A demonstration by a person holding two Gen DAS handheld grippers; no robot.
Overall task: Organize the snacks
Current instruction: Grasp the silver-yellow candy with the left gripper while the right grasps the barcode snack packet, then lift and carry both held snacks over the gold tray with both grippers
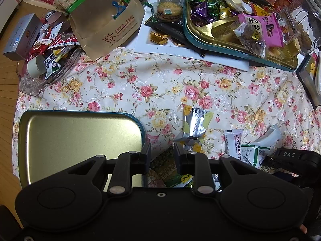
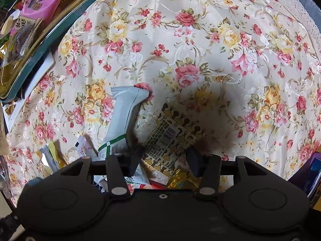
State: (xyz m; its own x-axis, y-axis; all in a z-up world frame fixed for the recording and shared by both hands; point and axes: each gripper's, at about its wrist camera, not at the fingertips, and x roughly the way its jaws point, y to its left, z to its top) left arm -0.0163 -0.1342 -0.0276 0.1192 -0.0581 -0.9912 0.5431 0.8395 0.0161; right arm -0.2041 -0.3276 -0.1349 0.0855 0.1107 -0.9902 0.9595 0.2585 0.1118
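In the left wrist view my left gripper point(image 1: 162, 150) is open, its jaws a narrow gap apart over a green snack packet point(image 1: 170, 170) on the floral cloth, beside an empty gold tin lid point(image 1: 80, 138). A silver-yellow candy point(image 1: 195, 126) and a white Hawthorn stick packet point(image 1: 233, 142) lie just ahead to the right. In the right wrist view my right gripper point(image 2: 165, 156) is open, its jaws either side of the near end of a yellow barcode-printed packet point(image 2: 172, 134). A white-green packet point(image 2: 124, 116) lies to its left.
A gold tray with a teal rim point(image 1: 218, 28) full of wrapped sweets sits on a white board point(image 1: 180, 50) at the back. A brown paper bag point(image 1: 104, 14), a clear dish of snacks point(image 1: 50, 60) and a grey box point(image 1: 22, 36) crowd the back left. The right gripper's body point(image 1: 289, 156) shows at the right edge.
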